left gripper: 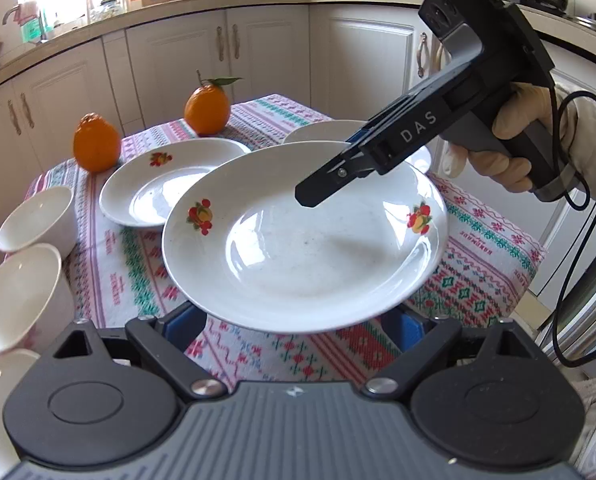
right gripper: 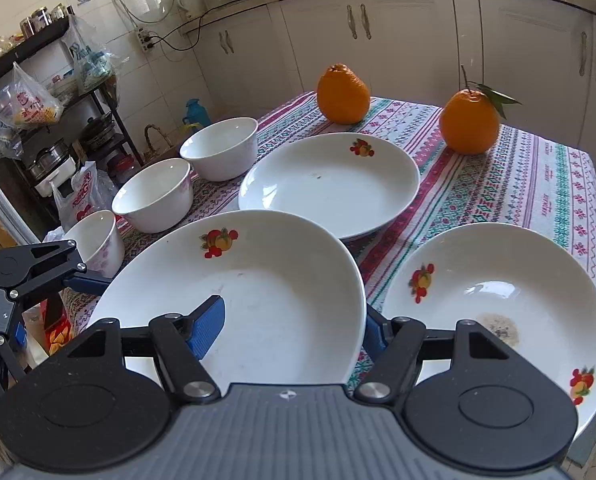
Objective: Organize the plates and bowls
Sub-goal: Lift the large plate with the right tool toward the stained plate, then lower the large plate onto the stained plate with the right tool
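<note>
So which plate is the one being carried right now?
On the table with the patterned cloth there are three white fruit-print plates. The carried plate is the nearest one, raised off the cloth with the right gripper clamped on its rim, unlike the two lying flat.

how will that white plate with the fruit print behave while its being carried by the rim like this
The white glazed plate with fruit prints looks rigid and probably ceramic, so likely fragile if dropped. Its glossy surface may be slippery. The right gripper pinches only the rim, so it could tilt; the left gripper sits at its other edge.
</note>
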The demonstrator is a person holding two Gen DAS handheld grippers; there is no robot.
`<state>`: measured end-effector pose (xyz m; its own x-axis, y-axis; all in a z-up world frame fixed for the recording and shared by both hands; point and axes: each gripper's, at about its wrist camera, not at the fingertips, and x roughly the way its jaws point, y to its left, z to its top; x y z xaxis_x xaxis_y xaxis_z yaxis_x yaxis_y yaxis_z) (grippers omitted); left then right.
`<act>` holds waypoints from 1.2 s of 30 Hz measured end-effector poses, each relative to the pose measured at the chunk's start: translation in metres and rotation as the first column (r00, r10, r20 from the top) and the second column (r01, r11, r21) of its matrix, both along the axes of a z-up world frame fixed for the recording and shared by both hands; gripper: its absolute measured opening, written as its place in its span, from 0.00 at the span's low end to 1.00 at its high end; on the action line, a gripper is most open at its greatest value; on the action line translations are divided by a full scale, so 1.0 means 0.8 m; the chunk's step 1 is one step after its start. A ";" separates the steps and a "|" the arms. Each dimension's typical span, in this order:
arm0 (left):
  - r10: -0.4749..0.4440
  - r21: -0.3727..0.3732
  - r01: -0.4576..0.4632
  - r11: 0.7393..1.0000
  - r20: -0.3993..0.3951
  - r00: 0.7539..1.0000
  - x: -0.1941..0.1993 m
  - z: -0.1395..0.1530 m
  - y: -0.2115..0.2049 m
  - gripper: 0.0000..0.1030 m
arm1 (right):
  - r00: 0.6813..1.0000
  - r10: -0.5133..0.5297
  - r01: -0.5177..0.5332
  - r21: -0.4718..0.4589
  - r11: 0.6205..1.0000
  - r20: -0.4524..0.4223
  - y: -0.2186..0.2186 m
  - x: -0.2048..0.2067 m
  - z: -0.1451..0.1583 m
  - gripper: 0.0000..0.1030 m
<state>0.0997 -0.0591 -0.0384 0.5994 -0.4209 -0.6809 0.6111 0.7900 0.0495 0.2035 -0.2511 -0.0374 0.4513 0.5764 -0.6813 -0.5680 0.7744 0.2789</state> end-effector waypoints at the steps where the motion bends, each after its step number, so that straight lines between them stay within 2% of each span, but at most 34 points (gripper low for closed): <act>1: -0.008 0.003 0.008 1.000 0.004 1.000 0.002 0.001 -0.005 0.91 | 1.000 -0.009 0.009 0.002 1.000 0.003 -0.006 0.001 0.001 0.73; 9: -0.075 0.019 0.075 0.997 0.016 0.997 0.031 0.006 -0.051 0.91 | 0.996 -0.080 0.080 -0.002 0.997 0.026 -0.055 0.009 0.001 0.73; 22: -0.146 0.044 0.145 0.988 0.017 0.989 0.082 -0.007 -0.120 0.91 | 0.984 -0.178 0.178 0.001 0.984 0.030 -0.129 0.027 -0.015 0.73; 36: -0.154 0.062 0.153 0.986 0.022 0.988 0.112 -0.016 -0.141 0.91 | 0.976 -0.218 0.218 0.011 0.976 0.009 -0.158 0.033 -0.034 0.73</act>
<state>0.1897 -0.1715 -0.0510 0.5492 -0.4685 -0.6920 0.7226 0.6822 0.1116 0.2295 -0.3771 -0.0644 0.5736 0.4697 -0.6711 -0.3885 0.8772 0.2820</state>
